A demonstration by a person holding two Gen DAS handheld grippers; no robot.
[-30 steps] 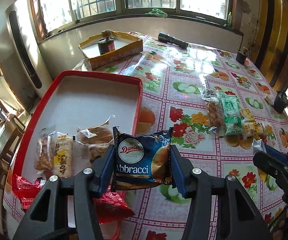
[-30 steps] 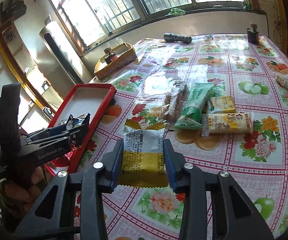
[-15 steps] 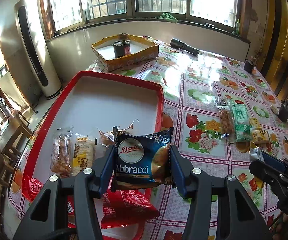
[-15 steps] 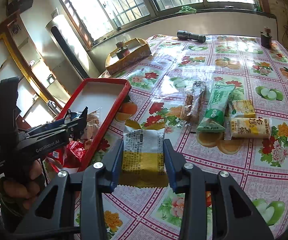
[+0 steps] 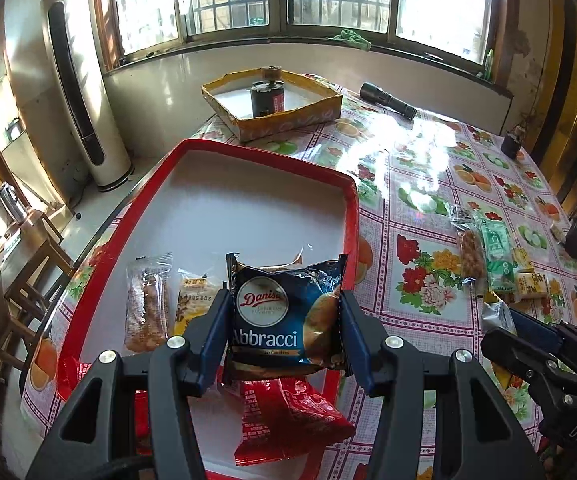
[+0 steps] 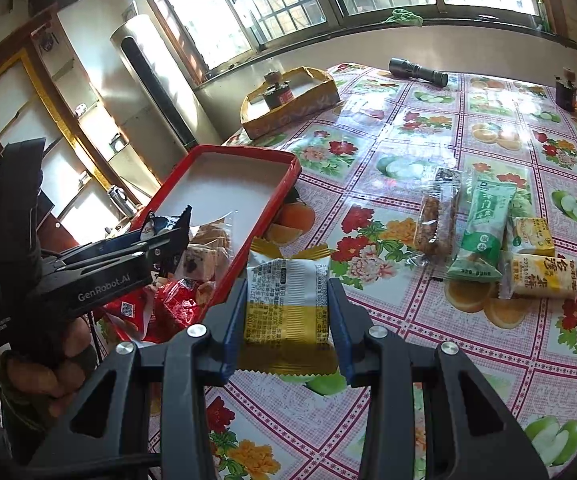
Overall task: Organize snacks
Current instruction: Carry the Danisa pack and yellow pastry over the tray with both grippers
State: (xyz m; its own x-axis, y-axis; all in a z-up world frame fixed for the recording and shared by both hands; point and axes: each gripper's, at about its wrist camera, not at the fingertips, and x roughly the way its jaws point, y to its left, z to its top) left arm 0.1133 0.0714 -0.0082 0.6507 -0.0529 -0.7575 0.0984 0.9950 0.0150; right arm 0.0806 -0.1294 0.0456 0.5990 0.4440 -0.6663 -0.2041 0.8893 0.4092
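My left gripper point(image 5: 284, 320) is shut on a blue Danisa Abbracci cookie pack point(image 5: 284, 316), held above the near part of the red tray point(image 5: 192, 152). Inside the tray lie a clear-wrapped bar point(image 5: 146, 308), a yellow pack point(image 5: 192, 304) and a red packet point(image 5: 288, 420). My right gripper point(image 6: 288, 308) is shut on a white-and-yellow snack pack point(image 6: 288, 300), just right of the tray's rim point(image 6: 264, 220) over the tablecloth. Loose on the table remain a nut bar point(image 6: 438, 212), a green packet point(image 6: 484, 228) and two yellow packs point(image 6: 544, 276). The left gripper shows from the side in the right wrist view point(image 6: 168, 232).
A yellow cardboard box point(image 5: 272, 108) with a dark can in it stands at the table's far side. A black flashlight point(image 5: 388, 100) lies beyond it. Small dark objects point(image 5: 512, 142) sit near the right edge. A tall white floor unit point(image 5: 80, 84) stands left of the table.
Both grippers have shifted left with their packs still held. The blue pack now hangs over the tray instead of its right rim, and the yellow pack has come close to the rim.
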